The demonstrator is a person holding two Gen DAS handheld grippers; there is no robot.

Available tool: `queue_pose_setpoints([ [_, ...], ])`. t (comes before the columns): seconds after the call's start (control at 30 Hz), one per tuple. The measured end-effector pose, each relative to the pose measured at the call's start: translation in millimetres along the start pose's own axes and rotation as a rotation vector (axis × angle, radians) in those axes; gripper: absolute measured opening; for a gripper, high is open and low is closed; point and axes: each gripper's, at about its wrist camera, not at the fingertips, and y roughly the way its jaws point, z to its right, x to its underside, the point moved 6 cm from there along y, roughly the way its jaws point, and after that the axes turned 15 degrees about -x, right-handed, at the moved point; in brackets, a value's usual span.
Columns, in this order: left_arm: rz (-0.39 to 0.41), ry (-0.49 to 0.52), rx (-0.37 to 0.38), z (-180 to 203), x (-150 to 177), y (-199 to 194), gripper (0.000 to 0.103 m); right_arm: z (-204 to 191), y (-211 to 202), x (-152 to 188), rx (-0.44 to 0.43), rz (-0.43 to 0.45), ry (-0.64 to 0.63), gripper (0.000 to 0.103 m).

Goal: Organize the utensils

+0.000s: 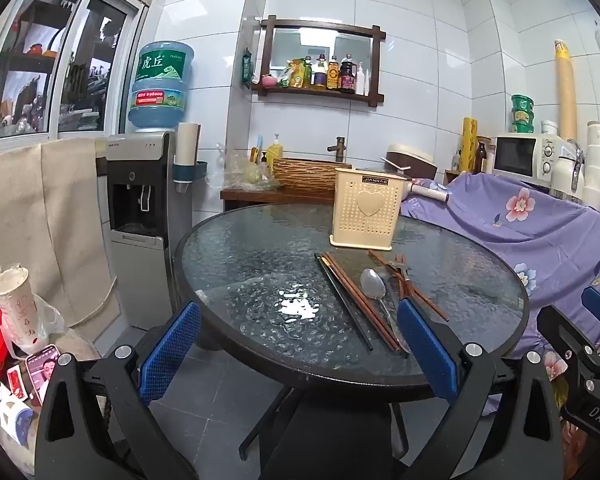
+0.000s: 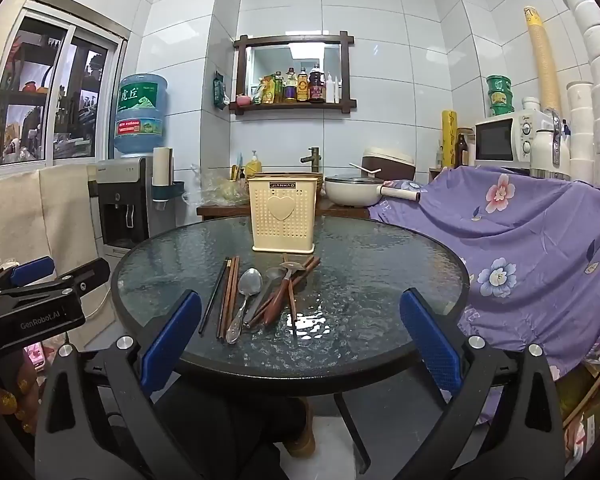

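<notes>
Round glass table [image 2: 380, 264] filled the middle of the right wrist frame. Cream utensil holder [image 2: 283, 214] with a heart on its front stood upright at the table's far side, centre frame. The utensils lay loose on the glass in front of it, none in the holder: dark chopsticks [image 2: 222, 296] at left, a metal spoon [image 2: 247, 292] beside them, then a crossed heap of wooden-handled spoons [image 2: 282, 296] and more chopsticks.

Right gripper [image 2: 300, 344] hung at the lower frame edge over the table's near rim, jaws spread wide, nothing between them.

Left gripper [image 1: 298, 350] was likewise released and empty, at the lower centre of its own view. Purple floral cloth [image 2: 540, 248] draped at right.
</notes>
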Motion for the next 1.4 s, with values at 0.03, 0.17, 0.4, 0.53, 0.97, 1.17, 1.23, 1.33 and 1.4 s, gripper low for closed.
queue_pose_setpoints([
  [0.03,-0.003,-0.008,0.0,-0.5,0.0,0.3,0.097,0.4,0.5,0.2,0.002,-0.008,0.003,0.098],
  [0.17,-0.008,-0.01,0.0,-1.7,0.1,1.6,0.097,0.6,-0.3,-0.3,-0.002,-0.004,0.007,0.098],
  [0.4,-0.001,0.0,-0.002,-0.4,1.4,1.9,0.097,3.2,0.9,2.9,-0.006,-0.006,0.012,0.098],
  [0.53,-0.002,-0.005,-0.004,-2.4,4.8,4.9,0.097,3.5,1.9,3.7,-0.005,-0.006,0.015,0.098],
  [0.97,-0.003,0.006,-0.01,-2.3,1.7,1.3,0.097,4.0,-1.0,-0.7,-0.001,-0.005,0.02,0.098],
  [1.17,-0.004,0.005,-0.008,-2.5,2.2,1.4,0.097,4.5,-1.7,-1.8,-0.001,-0.005,0.021,0.098],
  [1.23,-0.004,0.008,-0.01,-2.2,2.2,1.5,0.097,4.8,-2.2,-2.6,-0.001,-0.003,0.021,0.098],
  [1.33,-0.001,0.008,-0.012,-2.2,2.3,1.6,0.097,4.5,-1.4,-2.3,-0.003,-0.006,0.023,0.098],
  [1.4,-0.003,0.007,-0.01,-2.3,2.1,1.5,0.097,4.3,-1.4,-2.8,-0.003,-0.006,0.022,0.098],
])
